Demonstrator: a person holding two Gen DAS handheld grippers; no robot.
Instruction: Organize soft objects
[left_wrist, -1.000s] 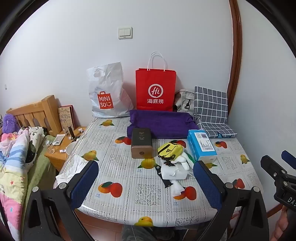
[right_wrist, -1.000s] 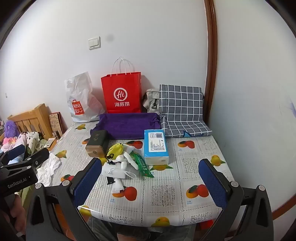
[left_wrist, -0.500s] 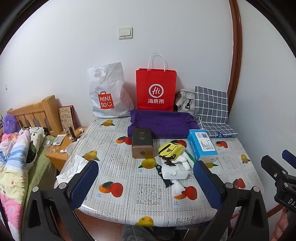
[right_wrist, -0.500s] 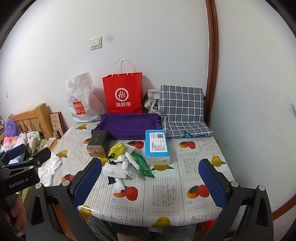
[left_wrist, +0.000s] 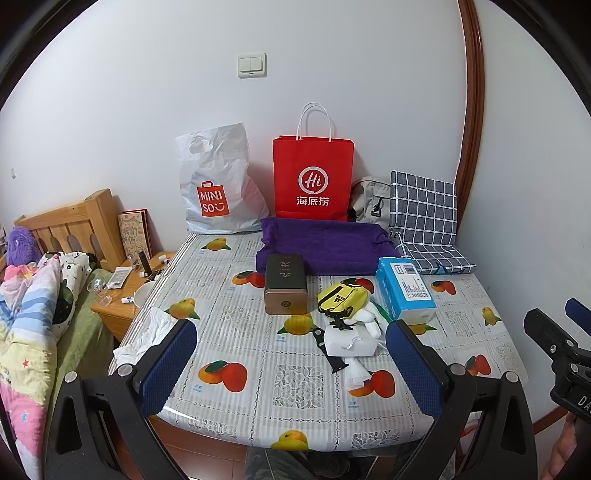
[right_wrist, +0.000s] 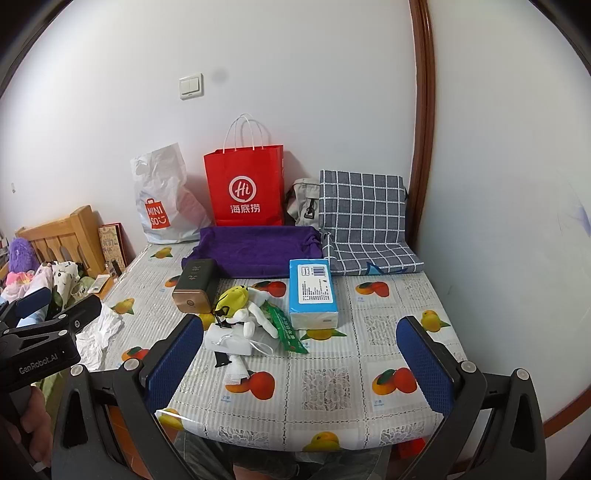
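Note:
On the fruit-print table lie a yellow pouch (left_wrist: 341, 297) (right_wrist: 232, 297) and a white plush toy (left_wrist: 365, 317) (right_wrist: 251, 317), heaped on a white box (left_wrist: 351, 341). Behind them are a folded purple towel (left_wrist: 325, 243) (right_wrist: 258, 251) and a grey checked cushion (left_wrist: 424, 214) (right_wrist: 365, 218). A blue tissue pack (left_wrist: 404, 288) (right_wrist: 313, 291) sits to the right of the heap. My left gripper (left_wrist: 291, 365) hovers open over the table's near edge, holding nothing. My right gripper (right_wrist: 299, 360) is likewise open, beside it on the right.
A brown tin (left_wrist: 285, 288) stands left of the heap, and crumpled white paper (left_wrist: 144, 336) lies at the table's left edge. A red paper bag (left_wrist: 313, 177), a white plastic bag (left_wrist: 218, 184) and a grey bag (left_wrist: 373, 199) lean on the wall. A bed (left_wrist: 33, 295) and nightstand (left_wrist: 125, 295) are at the left.
Both grippers stay almost still, with only a very slight drift of the right wrist view. Nothing on the table has moved.

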